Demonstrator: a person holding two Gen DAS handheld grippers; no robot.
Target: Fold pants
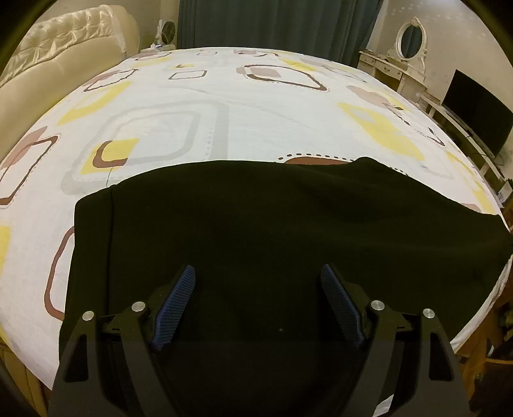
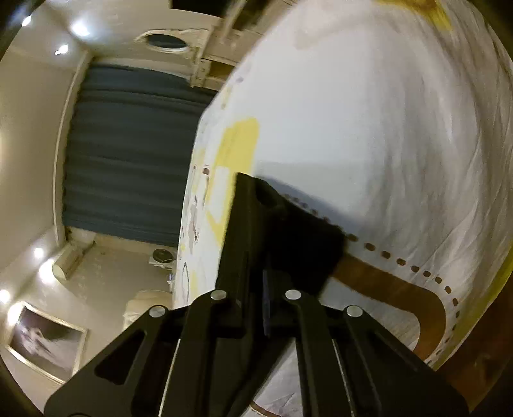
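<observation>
Black cloth, left wrist view: the pants (image 1: pixel 256 224) lie spread flat on the patterned bedsheet (image 1: pixel 224 112), filling your view from 9 o'clock to 3 o'clock.
Left gripper (image 1: pixel 258 276): your blue ribbed pads (image 1: pixel 174 304) stand wide apart over the cloth, holding nothing.
Background: headboard (image 1: pixel 57 54) at 10 o'clock, curtain (image 1: pixel 272 22) at 12, vanity mirror (image 1: pixel 412 38) at 1, television (image 1: pixel 477 112) at 2.
Right wrist view: tilted and blurred.
Right gripper (image 2: pixel 266 282): your fingers are pressed together on a fold of the pants (image 2: pixel 301 243), lifted over the bedsheet (image 2: pixel 368 128).
Curtain (image 2: pixel 128 154): at 9 o'clock.
</observation>
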